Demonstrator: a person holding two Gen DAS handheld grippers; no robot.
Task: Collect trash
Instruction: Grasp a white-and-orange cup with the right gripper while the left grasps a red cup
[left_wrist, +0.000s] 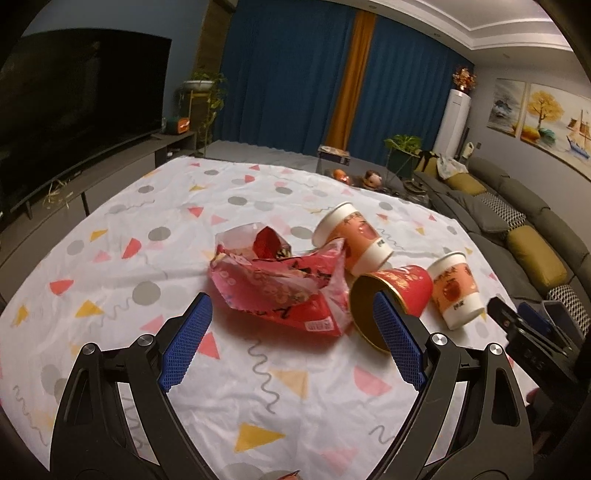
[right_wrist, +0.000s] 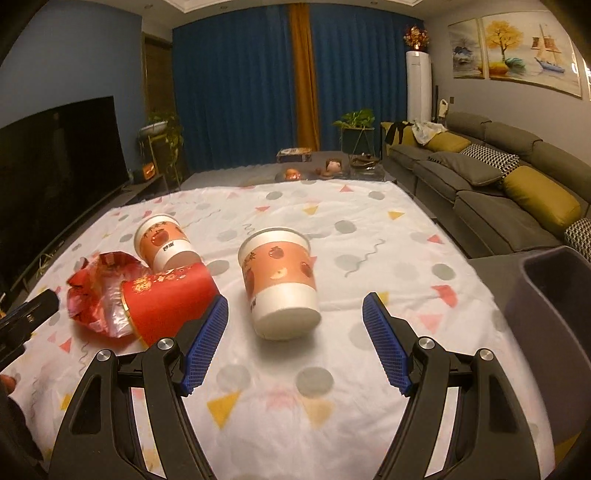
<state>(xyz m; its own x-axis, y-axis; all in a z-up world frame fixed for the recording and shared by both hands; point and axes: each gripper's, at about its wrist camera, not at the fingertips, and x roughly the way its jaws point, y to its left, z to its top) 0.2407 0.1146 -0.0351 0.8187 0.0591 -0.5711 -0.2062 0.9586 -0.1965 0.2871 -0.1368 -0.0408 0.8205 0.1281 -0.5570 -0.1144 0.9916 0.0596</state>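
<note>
Both tools are open and hold nothing. The right tool (right_wrist: 295, 343) faces a tipped paper cup (right_wrist: 279, 282) on the surface (right_wrist: 369, 236). The cup may roll away if bumped. The left tool (left_wrist: 293, 347) points at the red wrapper (left_wrist: 280, 288), which may slip.

Right gripper (right_wrist: 293, 323) jaws stand apart, empty, facing a tipped pink paper cup (right_wrist: 279, 278) on the patterned tablecloth (right_wrist: 388, 240). A red cup (right_wrist: 168, 299) and crumpled wrapper (right_wrist: 98, 295) lie left.
</note>
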